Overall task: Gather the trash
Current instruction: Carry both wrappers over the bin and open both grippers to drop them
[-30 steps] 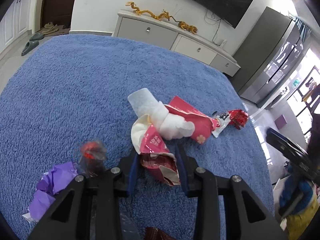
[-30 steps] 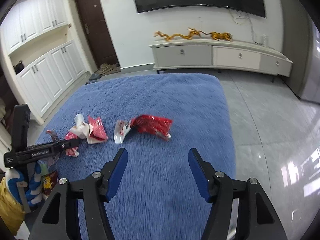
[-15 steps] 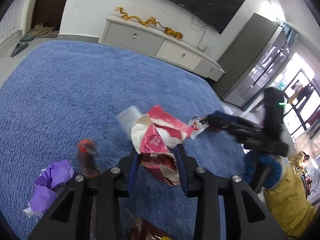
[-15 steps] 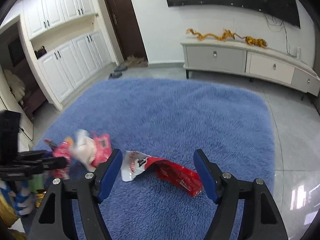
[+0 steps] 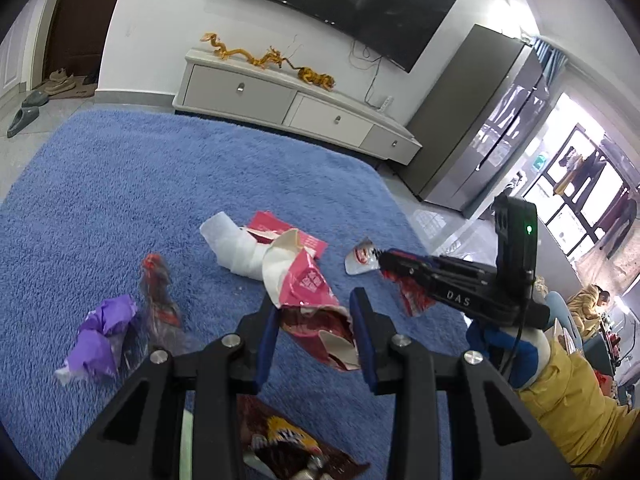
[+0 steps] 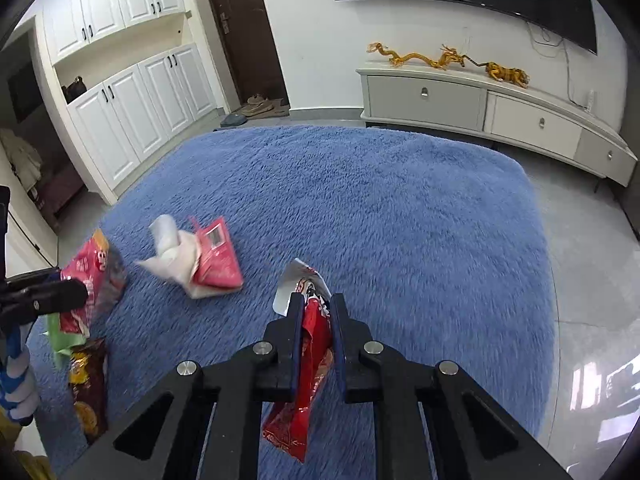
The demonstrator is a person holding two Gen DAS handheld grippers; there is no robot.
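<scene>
The left gripper (image 5: 314, 312) pinches a crumpled pink wrapper (image 5: 306, 280) between its blue pads, the packet's torn lower end hanging down between the fingers above the blue rug (image 5: 160, 184). The right gripper (image 6: 316, 308) has its fingers pressed together on a red wrapper (image 6: 310, 344), whose white end sticks up past the fingertips while the rest droops below them. In the left wrist view that same red wrapper (image 5: 408, 292) shows at the tip of the right gripper (image 5: 386, 262), off to the right. Still on the rug lie a white tissue wad (image 5: 236, 246) touching a flat pink packet (image 5: 272, 226), a purple paper ball (image 5: 102, 328) at the left, and beside it a blurred clear-and-red wrapper (image 5: 158, 304). A brown snack bag (image 5: 288, 440) lies under the left gripper's body. In the right wrist view the tissue (image 6: 170, 248) and pink packet (image 6: 216, 256) sit left of the right gripper, well apart from it. A white TV cabinet (image 6: 480, 100) stands past the rug's far edge.
</scene>
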